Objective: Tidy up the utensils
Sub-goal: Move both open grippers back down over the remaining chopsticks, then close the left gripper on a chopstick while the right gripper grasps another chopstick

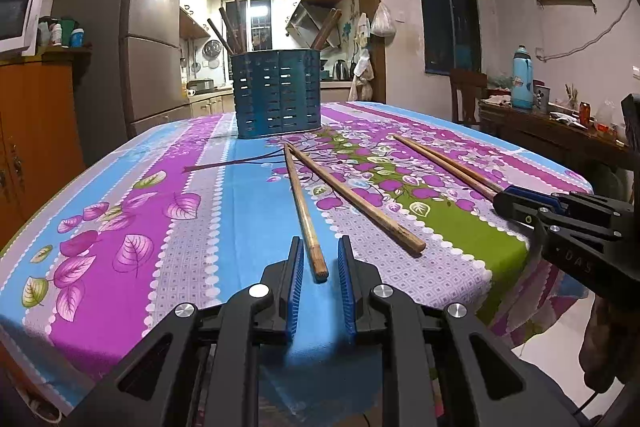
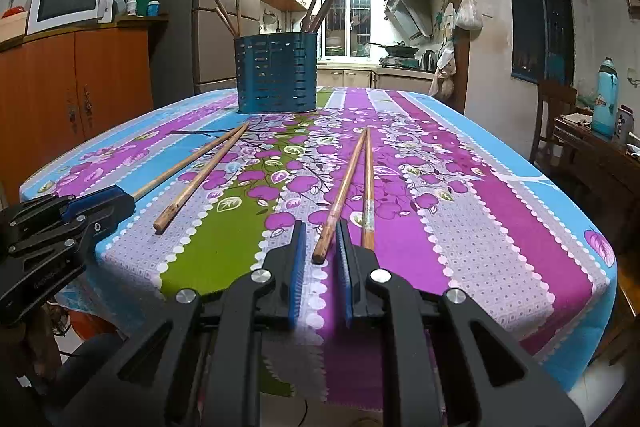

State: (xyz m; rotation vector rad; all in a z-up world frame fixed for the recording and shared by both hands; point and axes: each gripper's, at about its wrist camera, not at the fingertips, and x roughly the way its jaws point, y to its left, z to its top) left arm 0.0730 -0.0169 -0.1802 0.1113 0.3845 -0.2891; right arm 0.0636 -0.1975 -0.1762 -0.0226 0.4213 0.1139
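A tabletop point(image 1: 120, 187) covered with a flowered purple, blue and green cloth carries four loose wooden chopsticks and a blue slotted holder point(image 1: 276, 95). The holder stands upright at the far end, near the middle. More dark chopsticks point(image 1: 232, 23) stand in it and lean out over its rim.

The loose ones lie in two pairs on the near half of the cloth. In each pair the far tips nearly meet and the near ends spread apart.

The left gripper point(image 1: 320, 243) sits low at the near edge. Its blue-padded fingers point(image 1: 294, 267) are only a little way apart. The thick near end of the first chopstick point(image 1: 304, 211) lies between them on the cloth, with a sliver of cloth showing on either side, so the pads are not pressing on it. The second chopstick point(image 1: 352, 195) lies just to its right, outside the fingers.

The right gripper point(image 2: 320, 227) is further right along the same near edge. Its fingers are also narrowly apart. The near end of the third chopstick point(image 2: 344, 187) lies between them, close against the right pad, with a clear gap to the left pad. It is not clamped. The fourth chopstick point(image 2: 369, 187) runs along the outside of the right finger, which hides its near end.
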